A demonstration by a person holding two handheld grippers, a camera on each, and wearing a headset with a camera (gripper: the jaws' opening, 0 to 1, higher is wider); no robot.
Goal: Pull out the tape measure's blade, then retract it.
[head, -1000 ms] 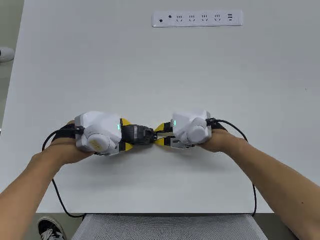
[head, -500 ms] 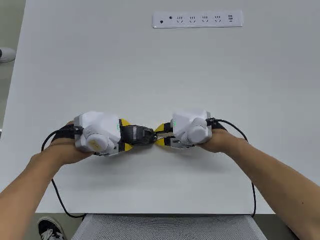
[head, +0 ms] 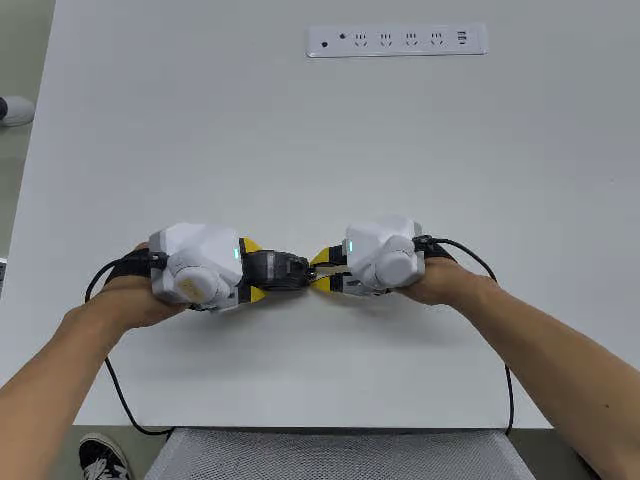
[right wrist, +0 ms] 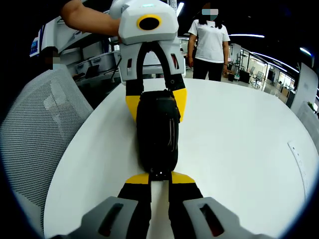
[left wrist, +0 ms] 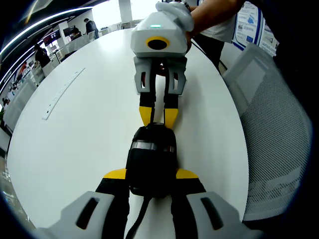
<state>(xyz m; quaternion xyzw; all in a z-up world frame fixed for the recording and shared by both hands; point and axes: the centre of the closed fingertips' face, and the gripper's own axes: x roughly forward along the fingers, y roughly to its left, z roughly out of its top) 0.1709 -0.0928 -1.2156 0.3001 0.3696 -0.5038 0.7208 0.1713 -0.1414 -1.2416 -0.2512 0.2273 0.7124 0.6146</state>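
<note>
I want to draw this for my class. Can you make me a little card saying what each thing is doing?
table: white, with a power strip near its far edge
tape measure: black, between the two tongs
left tongs: shut on the tape measure's case
right tongs: facing the left ones, seemingly closed on the blade tip
blade: hardly out of the case yet

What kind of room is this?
Probably an office or lab: a big white table with a power strip on it, a mesh chair, and a person standing behind.
</note>
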